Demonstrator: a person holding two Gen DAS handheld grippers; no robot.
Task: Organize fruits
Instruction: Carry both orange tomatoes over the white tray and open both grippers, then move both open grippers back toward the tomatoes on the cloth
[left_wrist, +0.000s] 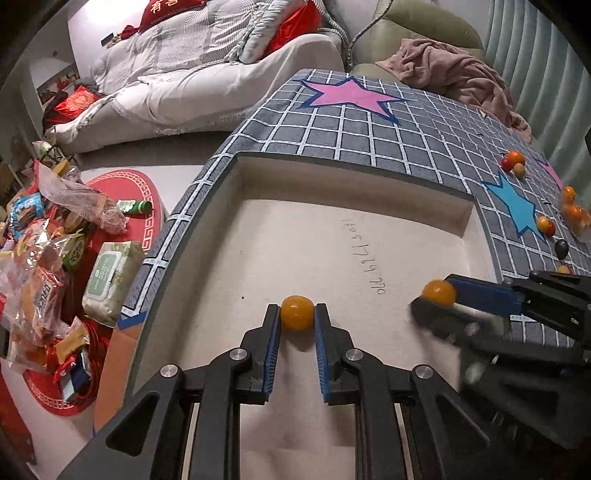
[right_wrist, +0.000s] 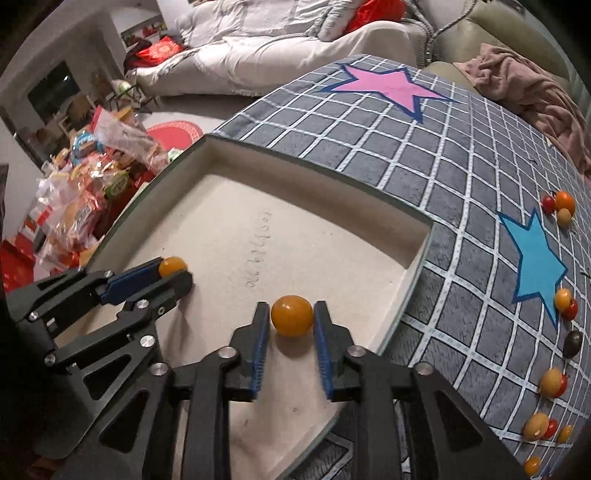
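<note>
A: What sits nearest the lens?

B: In the left wrist view, the left gripper (left_wrist: 297, 321) fills the lower centre, its blue-padded fingers (left_wrist: 273, 347) pressed on either side of a small round orange tomato (left_wrist: 297, 312). I judge it gripped, low over the floor of the shallow cream cardboard tray (left_wrist: 258, 236).

A: And the other one?

B: The right gripper (right_wrist: 291, 325), lower centre of its own view, brackets a second orange cherry tomato (right_wrist: 292, 315). A sliver of gap shows at each pad, so whether it is clamped or just let go I cannot tell.

A: Why both over the tray?

B: Likely because the tray is the collecting place; each claw is angled down and forward, fingers nearly level with the floor, as for setting fruit down.

A: Further out?

B: At the right edge of the right wrist view, loose orange, red and dark fruits (right_wrist: 553, 382) lie scattered on the grey grid-patterned cloth (right_wrist: 369, 155), near a blue star patch (right_wrist: 535, 266). Beyond, in the upper centre, a pink star patch (right_wrist: 391, 86).
</note>
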